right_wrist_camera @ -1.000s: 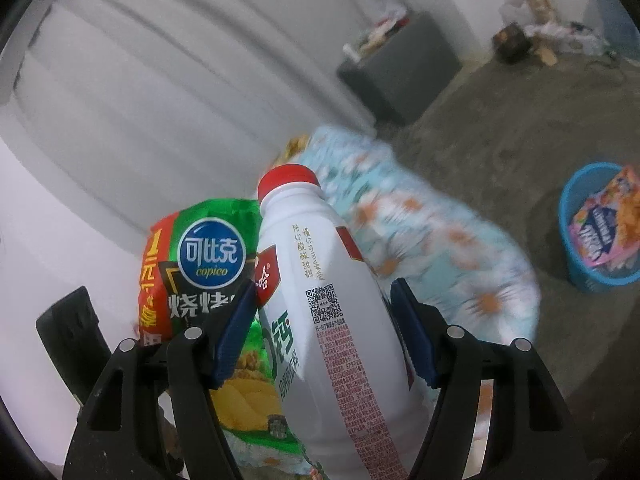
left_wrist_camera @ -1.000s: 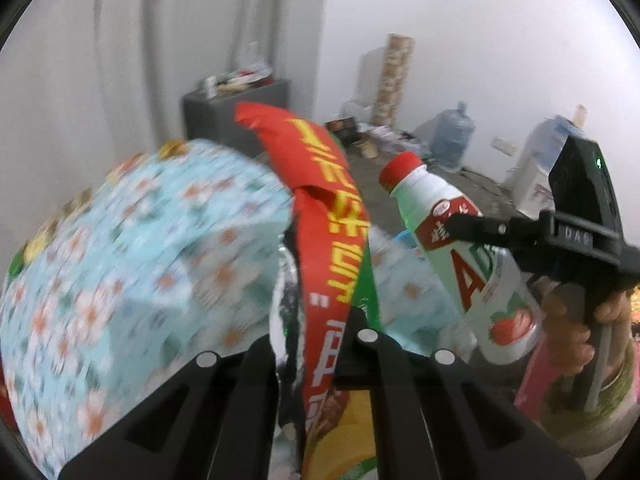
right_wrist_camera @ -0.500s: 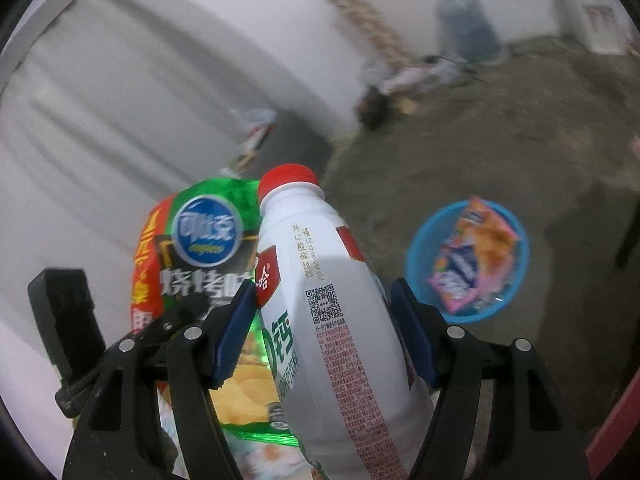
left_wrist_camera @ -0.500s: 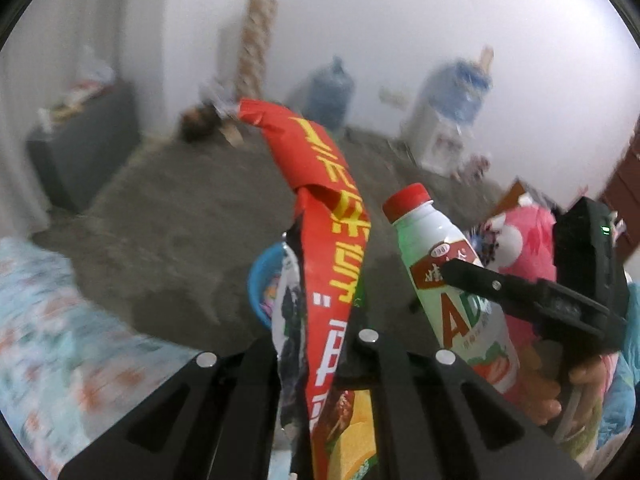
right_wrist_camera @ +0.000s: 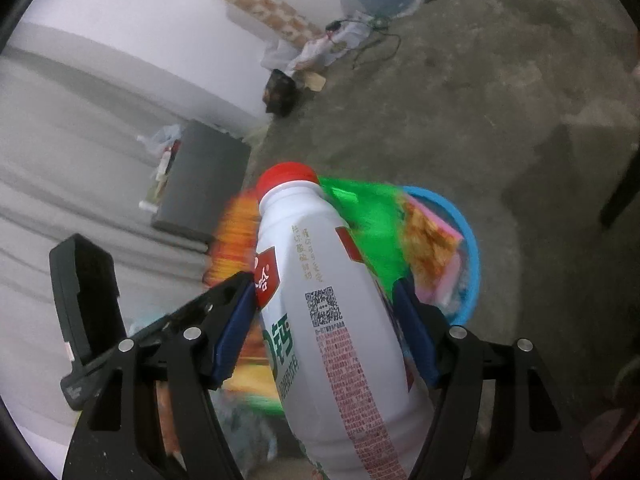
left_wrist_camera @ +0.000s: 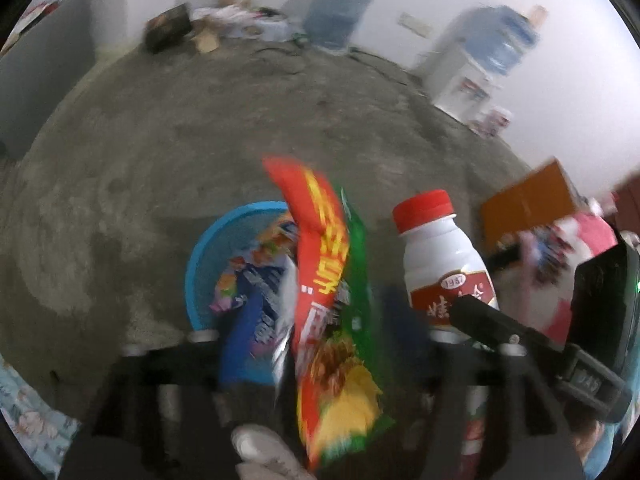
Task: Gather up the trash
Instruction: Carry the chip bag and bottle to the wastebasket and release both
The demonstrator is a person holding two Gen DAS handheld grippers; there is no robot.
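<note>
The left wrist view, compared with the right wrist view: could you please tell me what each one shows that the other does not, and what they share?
Only the left wrist view shows the water dispenser, an orange box and a white shoe.

Only the right wrist view shows the dark cabinet and the bottle's QR code.

Both show the blue basket holding wrappers, the white bottle with its red cap between the right gripper's jaws, and the red-and-green snack bag. The left gripper's jaws have just been opening; the bag is loose between them.

"1957" on bottle [left_wrist_camera: 444,264] label
</note>
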